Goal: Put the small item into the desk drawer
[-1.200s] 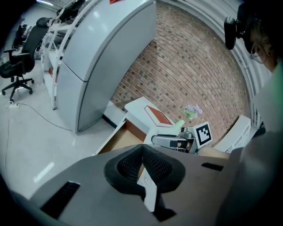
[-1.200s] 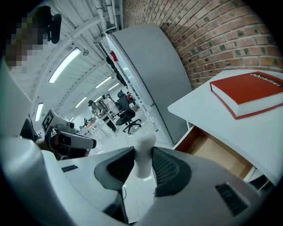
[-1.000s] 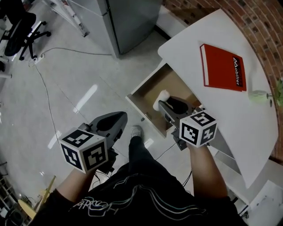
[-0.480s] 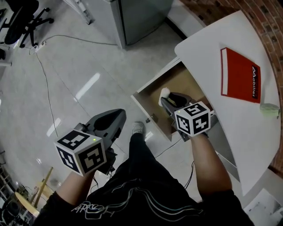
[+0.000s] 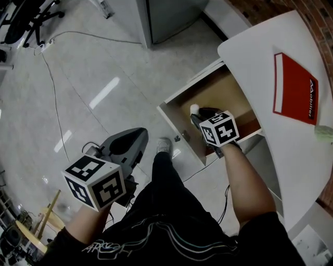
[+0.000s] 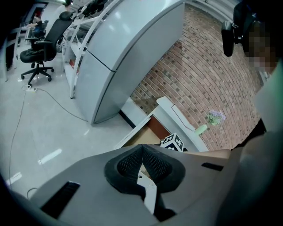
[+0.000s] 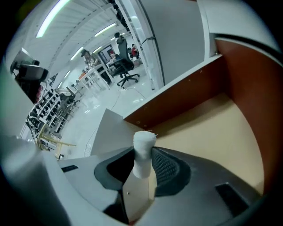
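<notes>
The small item (image 5: 194, 108) is a short white roll, and my right gripper (image 5: 197, 114) is shut on it. It hangs inside the open desk drawer (image 5: 179, 122), just above the tan drawer floor (image 7: 212, 132). In the right gripper view the white roll (image 7: 143, 152) stands upright between the dark pads, with the brown drawer wall (image 7: 185, 92) behind it. My left gripper (image 5: 136, 141) hovers over the floor to the left of the drawer, apart from it. Its jaws (image 6: 142, 152) meet with nothing between them.
A red book (image 5: 295, 88) lies on the white desk top (image 5: 255, 57), with a small green vase (image 5: 325, 132) at its right edge. A grey cabinet (image 5: 171, 15) stands beyond the drawer. A cable (image 5: 57, 119) crosses the floor, and an office chair (image 5: 21, 15) stands far left.
My right gripper has carried the white roll from above the drawer's front edge further in over the drawer floor. The left gripper has hardly moved.
</notes>
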A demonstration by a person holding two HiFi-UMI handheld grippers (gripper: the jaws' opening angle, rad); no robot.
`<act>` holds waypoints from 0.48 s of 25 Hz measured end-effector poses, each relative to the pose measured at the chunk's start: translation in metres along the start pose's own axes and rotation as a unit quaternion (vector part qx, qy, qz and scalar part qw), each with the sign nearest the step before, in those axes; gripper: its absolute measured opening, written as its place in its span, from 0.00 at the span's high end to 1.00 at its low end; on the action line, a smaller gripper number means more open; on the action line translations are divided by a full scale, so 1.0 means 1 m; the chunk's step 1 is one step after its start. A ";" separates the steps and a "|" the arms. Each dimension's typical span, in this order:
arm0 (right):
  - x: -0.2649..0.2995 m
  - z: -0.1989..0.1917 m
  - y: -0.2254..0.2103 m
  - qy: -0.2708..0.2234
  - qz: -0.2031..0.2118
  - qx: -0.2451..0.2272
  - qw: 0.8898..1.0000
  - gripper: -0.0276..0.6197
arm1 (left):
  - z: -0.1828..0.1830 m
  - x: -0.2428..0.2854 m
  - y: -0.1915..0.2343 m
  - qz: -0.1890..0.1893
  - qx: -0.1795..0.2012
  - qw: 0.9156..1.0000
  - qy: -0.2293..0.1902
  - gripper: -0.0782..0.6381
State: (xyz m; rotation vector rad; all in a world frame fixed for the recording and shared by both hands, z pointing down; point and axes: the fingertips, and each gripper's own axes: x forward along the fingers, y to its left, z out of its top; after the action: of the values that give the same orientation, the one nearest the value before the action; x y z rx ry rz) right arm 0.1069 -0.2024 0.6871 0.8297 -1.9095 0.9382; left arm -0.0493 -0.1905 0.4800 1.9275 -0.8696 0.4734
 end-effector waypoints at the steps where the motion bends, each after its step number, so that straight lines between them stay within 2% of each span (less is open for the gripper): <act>1: 0.006 -0.005 -0.002 0.011 0.000 -0.004 1.000 0.75 | -0.001 0.001 0.002 0.001 -0.001 1.000 0.000 0.86; 8: 0.038 -0.035 -0.012 0.069 0.003 -0.017 0.997 0.75 | -0.011 0.010 0.013 0.010 -0.020 1.000 -0.002 0.86; 12: 0.051 -0.044 -0.011 0.084 0.011 -0.020 0.996 0.75 | -0.018 0.013 0.018 0.013 -0.027 1.000 -0.001 0.86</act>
State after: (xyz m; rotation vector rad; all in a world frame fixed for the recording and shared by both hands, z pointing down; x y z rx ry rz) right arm 0.1103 -0.1806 0.7518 0.6857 -1.7884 0.9496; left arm -0.0532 -0.1854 0.5074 1.8709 -0.9011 0.4584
